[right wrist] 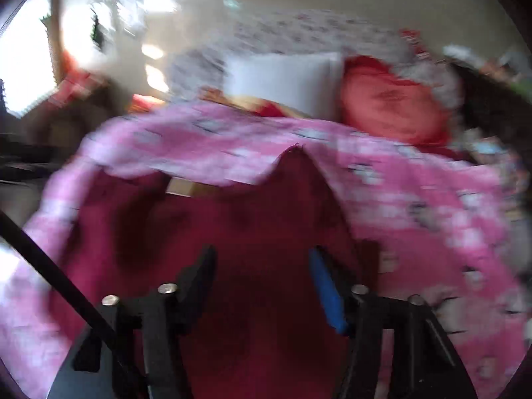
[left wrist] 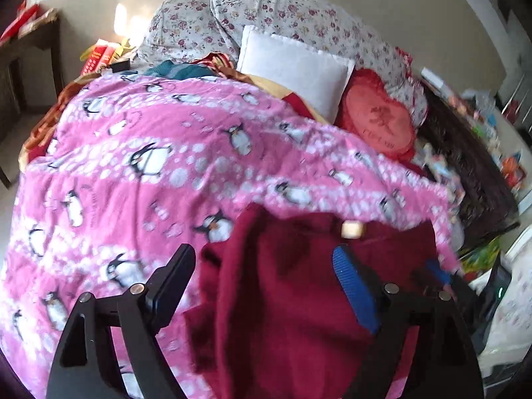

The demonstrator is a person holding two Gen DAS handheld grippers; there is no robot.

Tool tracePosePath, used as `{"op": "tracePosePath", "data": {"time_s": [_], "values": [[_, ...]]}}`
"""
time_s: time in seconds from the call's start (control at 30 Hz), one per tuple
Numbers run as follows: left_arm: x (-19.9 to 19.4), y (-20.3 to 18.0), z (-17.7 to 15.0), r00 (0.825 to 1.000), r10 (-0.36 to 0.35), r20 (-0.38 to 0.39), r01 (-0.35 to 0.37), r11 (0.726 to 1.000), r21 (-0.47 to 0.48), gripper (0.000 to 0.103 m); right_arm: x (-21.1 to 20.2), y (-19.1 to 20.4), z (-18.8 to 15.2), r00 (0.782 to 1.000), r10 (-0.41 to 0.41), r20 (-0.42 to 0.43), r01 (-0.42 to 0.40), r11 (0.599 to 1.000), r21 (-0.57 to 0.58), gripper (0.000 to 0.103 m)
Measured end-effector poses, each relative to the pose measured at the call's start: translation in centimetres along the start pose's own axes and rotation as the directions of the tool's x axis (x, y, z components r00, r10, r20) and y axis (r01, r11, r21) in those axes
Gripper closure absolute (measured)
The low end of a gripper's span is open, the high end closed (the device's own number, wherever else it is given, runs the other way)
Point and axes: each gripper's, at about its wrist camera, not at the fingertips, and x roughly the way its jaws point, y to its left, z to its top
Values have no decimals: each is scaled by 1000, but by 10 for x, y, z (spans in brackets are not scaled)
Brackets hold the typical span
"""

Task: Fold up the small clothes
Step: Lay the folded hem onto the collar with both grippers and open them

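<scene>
A dark red garment (left wrist: 282,299) lies on a pink penguin-print blanket (left wrist: 133,166) on the bed; it also shows in the right wrist view (right wrist: 252,232), with one corner peaked up, against the blanket (right wrist: 415,206). A small tan label (left wrist: 350,229) sits at its far edge. My left gripper (left wrist: 266,262) is open above the garment's left part, jaws wide apart and empty. My right gripper (right wrist: 262,262) is open over the garment's middle, empty. The right wrist view is motion-blurred. The right gripper's blue pad (left wrist: 435,271) shows at the garment's right edge.
At the bed's head lie a white pillow (left wrist: 296,66), a red cushion (left wrist: 379,119) and floral bedding (left wrist: 266,13). A dark wooden piece (left wrist: 465,166) with clutter stands to the right. A dark table (left wrist: 30,50) stands at the left.
</scene>
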Motion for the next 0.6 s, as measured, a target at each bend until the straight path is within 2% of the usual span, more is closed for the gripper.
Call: {"op": "tracePosePath", "data": {"time_s": [0.1, 0.13, 0.2, 0.27, 0.33, 0.37, 0.4, 0.43, 0.47, 0.53, 0.57, 0.6], "values": [[3, 10, -17, 1000, 12, -15, -12, 1000, 12, 18, -15, -20, -7, 990, 127, 55, -132, 987, 94, 43], [9, 11, -22, 1000, 20, -21, -19, 1000, 16, 18, -22, -27, -8, 988, 126, 84, -135, 984, 112, 35], [22, 14, -32, 999, 32, -36, -31, 999, 28, 18, -32, -34, -6, 989, 80, 124, -96, 987, 128, 24], [38, 15, -37, 997, 48, -56, -48, 999, 17, 18, -29, -39, 2, 992, 19, 124, -36, 990, 136, 11], [51, 14, -37, 997, 40, -65, -40, 999, -2, 18, -17, -40, 10, 996, -4, 85, -6, 992, 125, 11], [56, 13, -36, 997, 36, -62, -36, 999, -2, 18, -8, -40, 13, 998, 1, 59, -8, 993, 118, 22], [63, 9, -35, 996, 53, -68, -52, 999, 14, 24, -1, -40, 15, 999, 18, 29, -22, 993, 117, 43], [67, 7, -33, 995, 72, -75, -70, 997, 28, 36, 7, -41, 17, 999, 49, -8, -48, 992, 120, 95], [72, 5, -30, 992, 88, -89, -85, 996, 37, 63, 9, -42, 18, 999, 52, -11, -50, 991, 128, 94], [73, 7, -21, 991, 78, -108, -76, 997, 22, 72, -1, -45, 19, 998, 50, 40, -55, 989, 136, 94], [69, 9, -15, 992, 94, -86, -92, 996, 20, 87, -7, -49, 20, 997, 46, 65, -55, 988, 144, 94], [67, 12, -10, 993, 99, -70, -98, 995, 18, 88, -10, -53, 21, 996, 39, 84, -52, 986, 159, 94]]}}
